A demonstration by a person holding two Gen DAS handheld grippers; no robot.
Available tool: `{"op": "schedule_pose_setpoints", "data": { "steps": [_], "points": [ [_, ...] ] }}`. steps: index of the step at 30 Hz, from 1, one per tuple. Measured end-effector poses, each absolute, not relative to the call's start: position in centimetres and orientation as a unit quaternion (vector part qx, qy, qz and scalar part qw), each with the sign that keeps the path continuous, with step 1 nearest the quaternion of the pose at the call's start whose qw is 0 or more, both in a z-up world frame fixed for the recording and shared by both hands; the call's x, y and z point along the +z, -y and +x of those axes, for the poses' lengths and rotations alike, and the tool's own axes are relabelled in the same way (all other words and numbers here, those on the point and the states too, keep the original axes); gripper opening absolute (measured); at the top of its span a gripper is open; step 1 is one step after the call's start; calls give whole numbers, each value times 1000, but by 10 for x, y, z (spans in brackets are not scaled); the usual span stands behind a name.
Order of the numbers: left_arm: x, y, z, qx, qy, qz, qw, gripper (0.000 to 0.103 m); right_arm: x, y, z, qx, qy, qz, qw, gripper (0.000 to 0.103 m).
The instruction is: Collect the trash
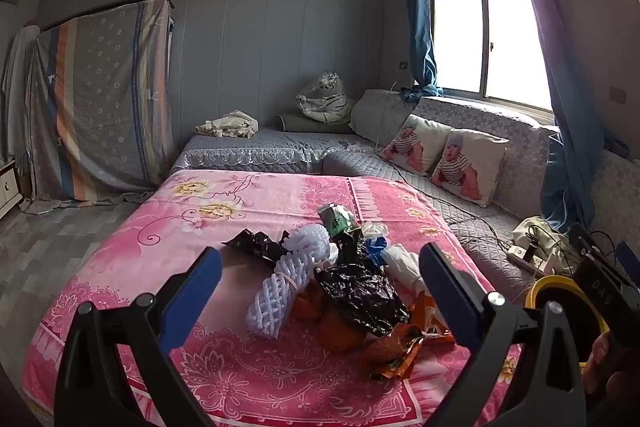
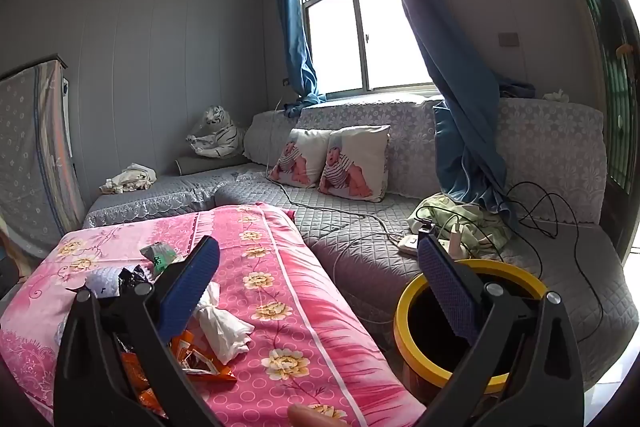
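Here, a pink floral bedspread [image 1: 120,267] fills the foreground of a bedroom, with a grey quilted sofa [image 2: 360,239] running along the window wall behind it. Beside the bed stands a yellow-rimmed bin [image 2: 404,311], its dark mouth open to the right wrist camera. On the bedspread lies the trash pile [image 1: 344,287]: a crumpled black plastic bag [image 1: 360,291], white foam netting [image 1: 276,291], orange snack wrappers [image 1: 396,347], a green-printed carton [image 1: 336,221] and a twisted white tissue [image 2: 224,327]. The left gripper [image 1: 320,283] hovers above the heap with its jaws spread wide and nothing between them; the right gripper [image 2: 320,279] is likewise parted and empty, one finger over the pile's edge, the other over the bin. Collection appears to be at its start, since the whole heap sits on the bed. The next move likely calls for lowering one gripper onto a loose piece, such as the netting or the tissue, closing on it, and carrying it to the bin.
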State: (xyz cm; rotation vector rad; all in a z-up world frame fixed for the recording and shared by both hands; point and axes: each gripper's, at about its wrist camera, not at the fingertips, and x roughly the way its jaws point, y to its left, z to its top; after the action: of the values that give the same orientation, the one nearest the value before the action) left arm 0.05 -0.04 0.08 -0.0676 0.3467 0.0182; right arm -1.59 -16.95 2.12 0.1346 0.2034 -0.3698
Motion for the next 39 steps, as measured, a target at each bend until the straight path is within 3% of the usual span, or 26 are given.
{"op": "schedule_pose_setpoints", "data": {
  "steps": [39],
  "points": [
    [-5, 2, 1, 8, -175, -35, 984, 95, 20, 168, -17, -181, -103, 70, 976, 95]
  ]
}}
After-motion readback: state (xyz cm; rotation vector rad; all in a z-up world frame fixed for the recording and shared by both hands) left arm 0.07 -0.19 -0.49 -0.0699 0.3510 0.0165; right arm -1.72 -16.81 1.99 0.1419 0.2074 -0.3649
